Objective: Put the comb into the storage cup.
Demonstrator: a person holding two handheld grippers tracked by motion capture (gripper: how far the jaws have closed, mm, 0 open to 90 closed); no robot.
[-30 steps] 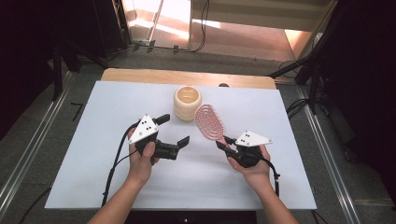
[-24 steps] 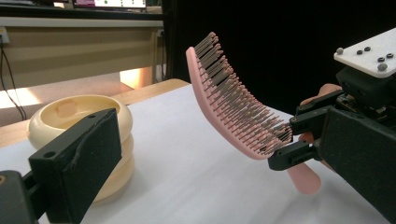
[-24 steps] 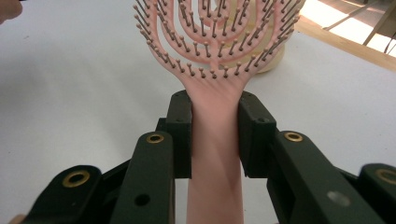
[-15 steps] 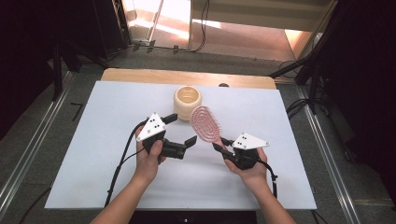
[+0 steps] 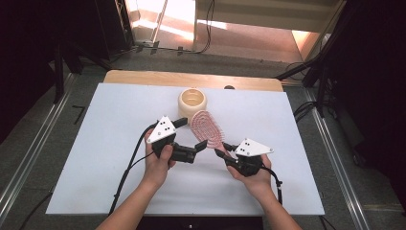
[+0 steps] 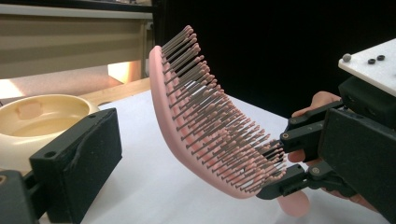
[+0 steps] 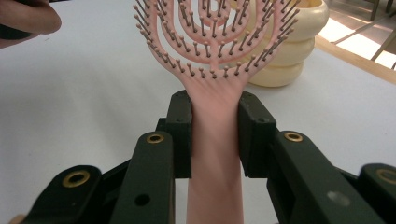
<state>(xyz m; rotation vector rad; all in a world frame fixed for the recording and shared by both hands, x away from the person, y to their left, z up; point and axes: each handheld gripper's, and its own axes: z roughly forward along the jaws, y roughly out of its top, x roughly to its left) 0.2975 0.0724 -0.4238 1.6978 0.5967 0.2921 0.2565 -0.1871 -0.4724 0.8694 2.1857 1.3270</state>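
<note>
**Right tool holds the pink brush by its handle**

The right tool [image 5: 221, 149] is closed on the thin handle of the pink brush [image 5: 207, 128]. In the right gripper view its two black jaws press on both sides of the handle. The brush head sticks up and away from the hand, off the white desk [image 5: 110, 120], with its little pins facing the left tool [image 5: 190, 133].

The left tool is wide open and holds nothing. One jaw is on each side of the brush head, and they look close to it but not touching.

Just behind the brush sits a cream bowl [image 5: 192, 100] on the desk. Past the white sheet is a strip of bare wood.
</note>
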